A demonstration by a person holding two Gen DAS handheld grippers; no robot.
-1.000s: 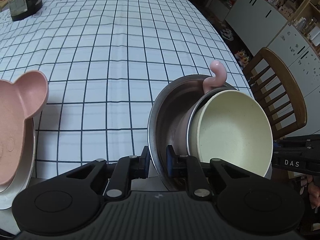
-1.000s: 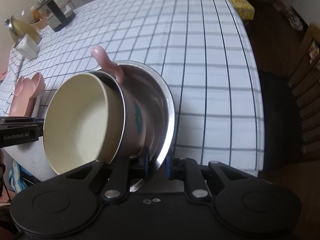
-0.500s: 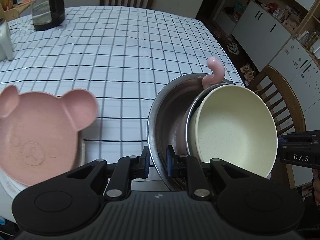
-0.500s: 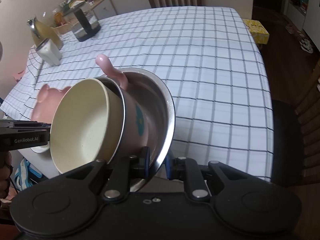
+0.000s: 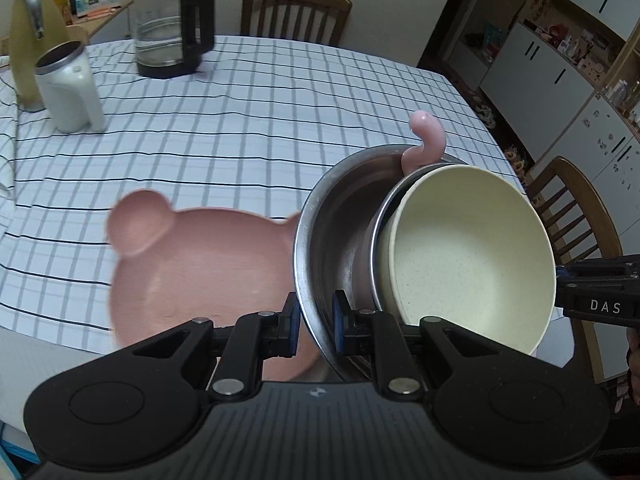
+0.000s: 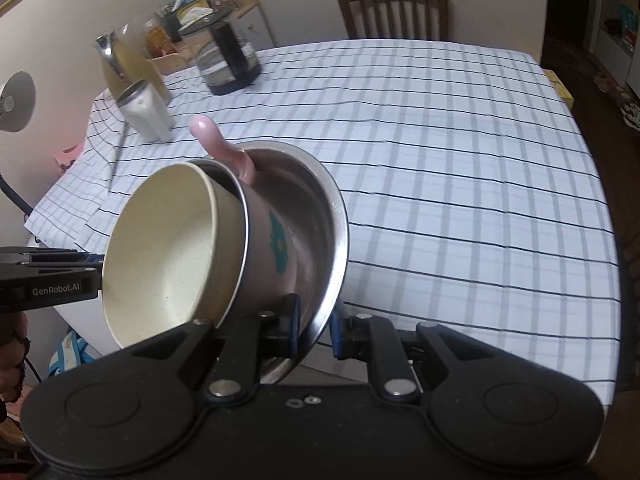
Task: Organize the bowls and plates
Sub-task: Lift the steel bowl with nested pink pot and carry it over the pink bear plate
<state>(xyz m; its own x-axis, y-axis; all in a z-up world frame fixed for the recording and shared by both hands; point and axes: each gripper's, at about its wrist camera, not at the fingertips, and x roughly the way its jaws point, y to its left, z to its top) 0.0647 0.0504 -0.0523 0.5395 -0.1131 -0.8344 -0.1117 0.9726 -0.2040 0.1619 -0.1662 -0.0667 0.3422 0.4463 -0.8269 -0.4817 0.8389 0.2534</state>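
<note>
A steel bowl [image 5: 332, 232] hangs tilted above the near table edge, held from both sides. Nested in it are a pink bowl [image 6: 268, 248] with a teal mark and a curled pink handle [image 5: 428, 140], and inside that a cream bowl [image 5: 472, 256]. My left gripper [image 5: 316, 322] is shut on the steel rim. My right gripper [image 6: 318, 328] is shut on the opposite rim of the steel bowl [image 6: 316, 208]. A pink bear-shaped plate [image 5: 200, 272] lies blurred below, left of the stack, near the table edge.
The checked tablecloth [image 5: 280, 120] covers the table. At the far left stand a glass kettle [image 5: 172, 28], a white jug [image 5: 70, 88] and a yellow flask [image 5: 28, 40]. Wooden chairs stand behind the table [image 5: 296, 12] and at the right [image 5: 572, 208].
Both grippers have risen and drawn back with the bowl stack still gripped. More of the table and the kettle came into view. The bear plate slid from far left toward the stack.
</note>
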